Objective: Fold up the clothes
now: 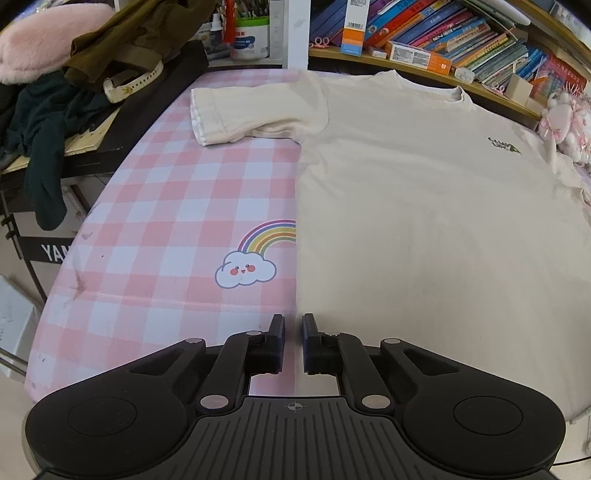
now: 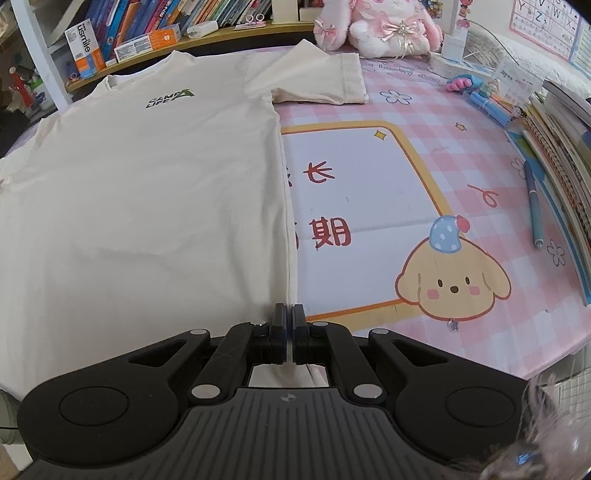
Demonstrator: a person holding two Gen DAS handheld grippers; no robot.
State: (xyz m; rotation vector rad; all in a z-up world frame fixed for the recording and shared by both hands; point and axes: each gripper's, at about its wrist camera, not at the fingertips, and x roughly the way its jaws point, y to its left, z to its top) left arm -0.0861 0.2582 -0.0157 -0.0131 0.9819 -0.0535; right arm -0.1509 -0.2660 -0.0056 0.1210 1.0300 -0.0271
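Note:
A cream short-sleeved t-shirt (image 1: pixel 424 206) lies flat, front up, on a pink checked desk mat (image 1: pixel 166 206); a small green logo (image 2: pixel 170 97) marks its chest. My left gripper (image 1: pixel 293 325) hovers low over the shirt's left side edge near the hem, its fingers a narrow gap apart, with the flat edge showing through the gap. At the shirt's right side seam (image 2: pixel 286 221) near the hem, my right gripper (image 2: pixel 289 314) has its pads almost touching, and the seam runs straight in between them. Both sleeves (image 1: pixel 240 114) (image 2: pixel 321 77) lie spread outward.
Books (image 1: pixel 461 33) line a shelf behind the collar. Dark clothes (image 1: pixel 48 122) are piled at the left. A pink plush toy (image 2: pixel 376 26) sits at the back, with stacked notebooks (image 2: pixel 561 147) and a blue pen (image 2: pixel 533 206) along the mat's right side.

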